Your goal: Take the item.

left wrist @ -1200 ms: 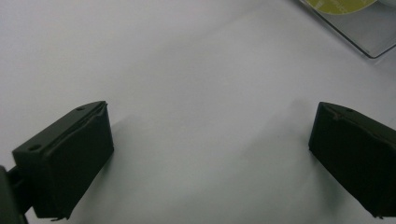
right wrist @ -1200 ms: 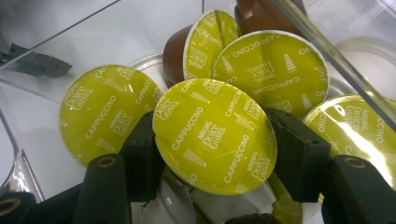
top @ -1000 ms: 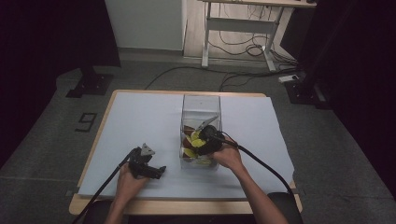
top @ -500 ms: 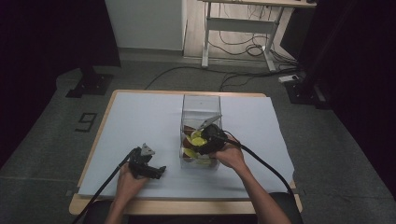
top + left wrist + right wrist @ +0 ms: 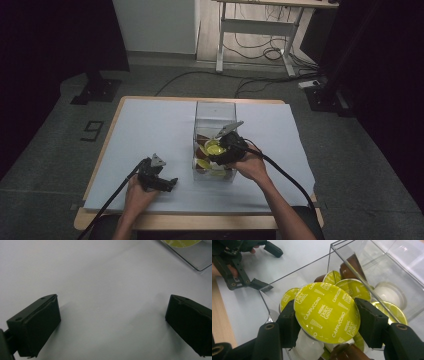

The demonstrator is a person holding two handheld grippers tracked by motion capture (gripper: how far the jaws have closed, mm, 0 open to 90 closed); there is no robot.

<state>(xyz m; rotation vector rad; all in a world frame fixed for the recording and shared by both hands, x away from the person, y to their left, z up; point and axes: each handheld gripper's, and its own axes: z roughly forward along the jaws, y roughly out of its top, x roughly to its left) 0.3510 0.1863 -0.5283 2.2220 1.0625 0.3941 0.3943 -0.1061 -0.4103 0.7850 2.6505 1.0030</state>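
A yellow-lidded capsule (image 5: 327,312) (marked "CAPPUCCINO") sits lid-up, clamped between the right gripper (image 5: 327,320) jaws above the clear box (image 5: 352,262).

Lab-like studio: paper-covered table (image 5: 150,120), black curtains (image 5: 45,40), floor cables (image 5: 200,75), desk frame (image 5: 255,35).

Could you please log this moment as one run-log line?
right gripper: shut on yellow-lidded Cappuccino capsule | clear plastic box | left gripper: open

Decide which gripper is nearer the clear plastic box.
Right. The right gripper reaches into the clear plastic box, gripping a cappuccino capsule; the left gripper rests open on the table beside it.
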